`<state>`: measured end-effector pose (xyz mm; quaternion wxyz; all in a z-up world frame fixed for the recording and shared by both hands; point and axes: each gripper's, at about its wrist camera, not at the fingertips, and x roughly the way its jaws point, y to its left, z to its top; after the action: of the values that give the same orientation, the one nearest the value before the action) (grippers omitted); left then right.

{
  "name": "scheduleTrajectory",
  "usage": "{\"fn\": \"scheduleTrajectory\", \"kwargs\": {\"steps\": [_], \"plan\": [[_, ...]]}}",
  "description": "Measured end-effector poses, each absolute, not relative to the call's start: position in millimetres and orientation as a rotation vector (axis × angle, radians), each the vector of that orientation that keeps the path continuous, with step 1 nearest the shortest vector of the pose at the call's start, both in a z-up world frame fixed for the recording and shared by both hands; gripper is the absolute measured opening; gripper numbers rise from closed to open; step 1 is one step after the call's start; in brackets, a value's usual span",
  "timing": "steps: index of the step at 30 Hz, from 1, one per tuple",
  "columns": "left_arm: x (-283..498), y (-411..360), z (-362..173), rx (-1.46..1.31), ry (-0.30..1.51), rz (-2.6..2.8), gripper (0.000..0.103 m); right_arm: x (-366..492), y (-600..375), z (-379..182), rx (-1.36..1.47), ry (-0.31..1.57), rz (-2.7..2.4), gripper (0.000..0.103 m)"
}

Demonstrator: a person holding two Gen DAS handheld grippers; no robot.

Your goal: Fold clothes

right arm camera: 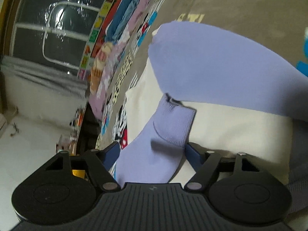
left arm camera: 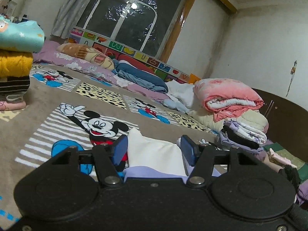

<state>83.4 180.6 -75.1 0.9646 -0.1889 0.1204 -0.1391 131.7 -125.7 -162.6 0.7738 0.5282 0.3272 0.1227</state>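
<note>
A cream and lilac garment (left arm camera: 154, 154) lies on the Mickey Mouse bedspread (left arm camera: 57, 100). In the left wrist view my left gripper (left arm camera: 153, 148) has its blue pads apart, with the cream cloth between them and no grip showing. In the right wrist view the same garment shows a cream body (right arm camera: 231, 127) and lilac sleeves (right arm camera: 211, 61). My right gripper (right arm camera: 152, 154) stands wide with a lilac ribbed cuff (right arm camera: 173, 127) lying between its fingers; the pads do not press on it. The right view is tilted steeply.
A stack of folded clothes (left arm camera: 13, 57) stands at the left. A pink quilt and folded laundry (left arm camera: 231, 100) pile up at the right. Pillows and a blue blanket (left arm camera: 138, 75) lie along the window side. A dark bed frame (left arm camera: 284, 115) bounds the right.
</note>
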Motion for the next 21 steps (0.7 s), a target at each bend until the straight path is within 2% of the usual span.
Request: {"fn": "scheduleTrajectory", "kwargs": {"steps": [4, 7, 12, 13, 16, 21], "plan": [[84.6, 184.2, -76.2, -0.393, 0.248, -0.28, 0.059, 137.5, -125.8, -163.8, 1.133, 0.697, 0.264, 0.073], [86.2, 185.2, -77.3, -0.396, 0.259, -0.279, 0.06, 144.6, -124.3, -164.5, 1.126, 0.696, 0.238, 0.069], [89.8, 187.8, -82.2, -0.416, 0.296, -0.285, 0.064, 148.8, -121.1, -160.4, 1.049, 0.738, 0.194, 0.044], [90.3, 187.5, -83.1, -0.419, 0.31, -0.287, 0.065, 149.3, -122.1, -161.6, 1.05, 0.745, 0.194, 0.029], [91.6, 178.0, -87.1, -0.387, 0.385, -0.314, 0.069, 150.4, -123.8, -153.1, 1.022, 0.733, 0.216, 0.022], [84.8, 139.8, -95.7, -0.157, 0.467, -0.335, 0.07, 159.6, -123.7, -111.2, 0.891, 0.655, 0.319, 0.02]]}}
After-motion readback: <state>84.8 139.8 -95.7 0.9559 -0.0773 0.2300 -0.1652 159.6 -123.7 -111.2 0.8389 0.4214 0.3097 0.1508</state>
